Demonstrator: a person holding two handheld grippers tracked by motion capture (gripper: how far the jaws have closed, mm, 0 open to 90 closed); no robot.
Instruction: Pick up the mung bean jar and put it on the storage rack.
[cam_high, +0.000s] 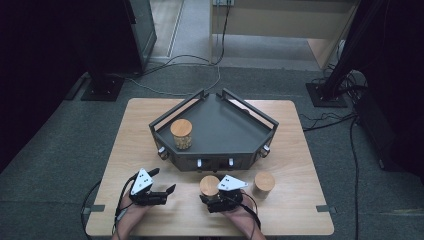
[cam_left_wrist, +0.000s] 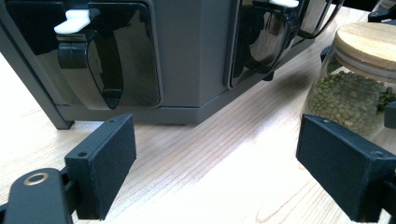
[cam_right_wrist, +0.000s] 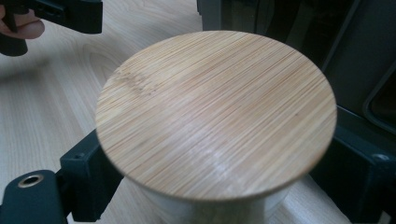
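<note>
A glass jar of green beans (cam_high: 209, 184) with a round bamboo lid (cam_right_wrist: 215, 112) stands on the wooden table just in front of the dark grey tray stand (cam_high: 220, 125). My right gripper (cam_high: 210, 193) is shut on this jar, one jaw on each side below the lid (cam_right_wrist: 224, 186). The same jar (cam_left_wrist: 355, 88) appears at the right of the left gripper view. My left gripper (cam_high: 164, 180) hovers open over bare table (cam_left_wrist: 217, 172) to the jar's left. A second bamboo-lidded jar (cam_high: 181, 134) sits on the tray's left side.
A third lidded jar (cam_high: 263, 182) stands on the table right of the held one. The stand's front carries dark glass dispensers with white levers (cam_left_wrist: 107, 60). The table (cam_high: 150, 220) ends close behind my hands. Cables and stand bases lie on the floor beyond.
</note>
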